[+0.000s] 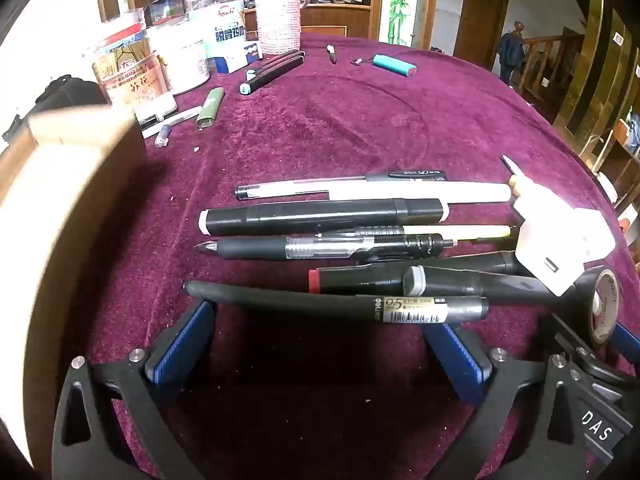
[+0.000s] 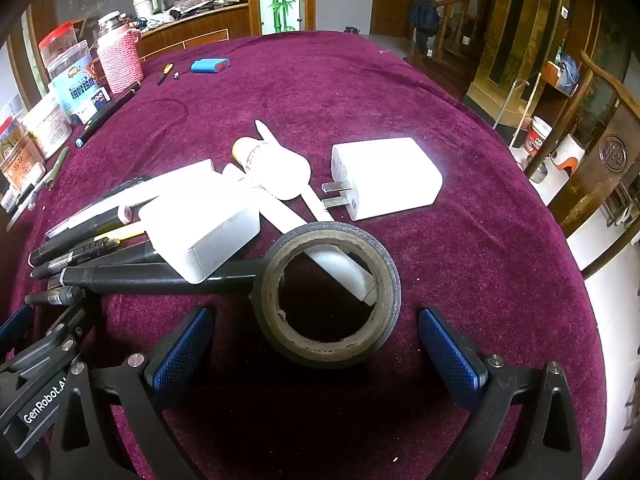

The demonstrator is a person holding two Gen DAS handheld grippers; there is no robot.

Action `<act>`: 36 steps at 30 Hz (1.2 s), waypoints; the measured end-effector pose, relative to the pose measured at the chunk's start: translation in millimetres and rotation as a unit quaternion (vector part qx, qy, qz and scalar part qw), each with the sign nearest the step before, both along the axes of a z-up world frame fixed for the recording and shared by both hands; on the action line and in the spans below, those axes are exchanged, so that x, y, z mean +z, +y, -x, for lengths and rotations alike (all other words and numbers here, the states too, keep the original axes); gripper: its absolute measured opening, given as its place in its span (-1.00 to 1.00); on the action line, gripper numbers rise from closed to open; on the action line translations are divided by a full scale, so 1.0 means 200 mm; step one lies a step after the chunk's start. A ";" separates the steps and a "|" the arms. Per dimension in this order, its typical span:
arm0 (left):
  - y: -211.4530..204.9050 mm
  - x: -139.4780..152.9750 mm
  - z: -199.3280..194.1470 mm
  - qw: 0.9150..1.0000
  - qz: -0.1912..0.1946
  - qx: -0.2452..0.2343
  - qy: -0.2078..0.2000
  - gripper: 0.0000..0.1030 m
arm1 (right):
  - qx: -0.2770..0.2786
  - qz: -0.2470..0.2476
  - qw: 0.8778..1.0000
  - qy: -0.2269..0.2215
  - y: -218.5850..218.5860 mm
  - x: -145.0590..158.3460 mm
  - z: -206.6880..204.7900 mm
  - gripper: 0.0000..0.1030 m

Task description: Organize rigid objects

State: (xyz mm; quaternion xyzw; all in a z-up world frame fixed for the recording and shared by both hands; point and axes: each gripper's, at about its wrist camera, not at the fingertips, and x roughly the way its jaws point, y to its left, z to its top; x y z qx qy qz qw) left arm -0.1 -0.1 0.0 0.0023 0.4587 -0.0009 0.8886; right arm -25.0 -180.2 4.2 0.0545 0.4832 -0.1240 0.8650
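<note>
Tongs: your left tongs (image 1: 320, 344) gape wide, empty; right tongs (image 2: 316, 344) gape too, straddling the tape roll (image 2: 326, 294), not touching.
Pens: row (image 1: 324, 216) on the counter (image 1: 360, 120), long axes left-right, just ahead of your left tongs.
Hidden: white charger (image 1: 560, 240) covers pen ends; blurred tan box (image 1: 60, 184) cut off left.

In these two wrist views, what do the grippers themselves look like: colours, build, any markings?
Both the left gripper and the right gripper have black skeletal frames with triangular cut-outs and silver bolts. Their fingers carry blue textured pads. White-on-black labels read "GenRobot.AI" and "DAS". No cables or sleeves show.
</note>
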 end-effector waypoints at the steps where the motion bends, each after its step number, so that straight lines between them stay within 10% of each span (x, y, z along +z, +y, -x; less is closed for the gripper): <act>1: 0.00 0.00 0.00 1.000 0.000 0.000 0.000 0.99 | 0.000 0.000 1.000 -0.001 0.00 0.00 0.00 0.98; 36: 0.00 0.00 0.00 1.000 0.001 -0.001 0.002 0.99 | -0.001 0.000 1.000 -0.005 0.00 -0.01 0.01 0.98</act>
